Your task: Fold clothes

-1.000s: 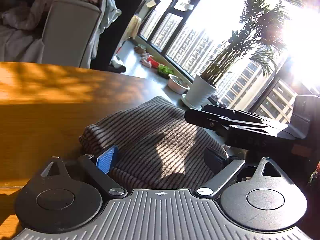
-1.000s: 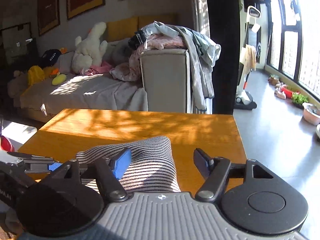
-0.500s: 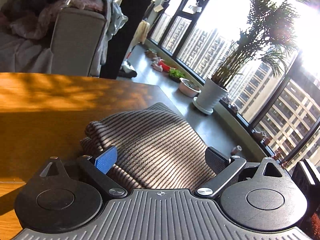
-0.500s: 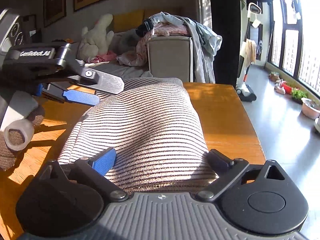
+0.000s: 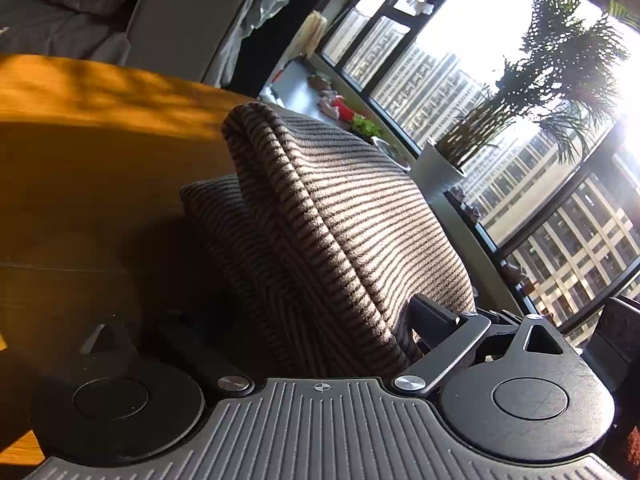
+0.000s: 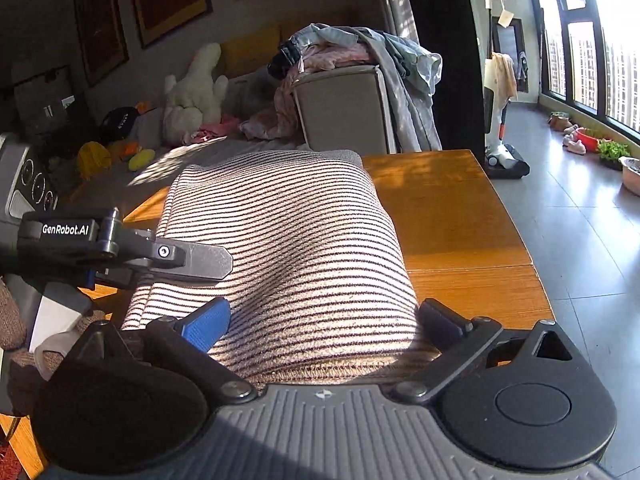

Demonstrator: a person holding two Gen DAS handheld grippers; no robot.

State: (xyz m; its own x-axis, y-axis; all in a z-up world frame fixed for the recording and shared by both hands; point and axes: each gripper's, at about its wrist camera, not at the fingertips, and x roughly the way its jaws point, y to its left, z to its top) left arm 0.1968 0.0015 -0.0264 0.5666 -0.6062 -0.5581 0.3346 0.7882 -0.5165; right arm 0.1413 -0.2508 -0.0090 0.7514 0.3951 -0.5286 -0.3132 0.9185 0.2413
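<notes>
Left wrist view: the left gripper [image 5: 320, 320] tilts down over the wooden table [image 5: 80, 152], its jaws spread with the folded striped garment [image 5: 340, 216] bulging between; the left finger sits in shadow, so contact is unclear.

Right wrist view: the right gripper [image 6: 324, 322] angles downward, jaws wide, straddling the garment's near edge.

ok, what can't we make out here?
- Left wrist view: one finger of the left gripper is lost in shadow, so a grip on the striped cloth cannot be judged.
- Right wrist view: the cloth's near edge is cut off by the body of the right gripper.
- Right wrist view: the cloth hides the middle of the table.
- Left wrist view: glare washes out the plant.
</notes>
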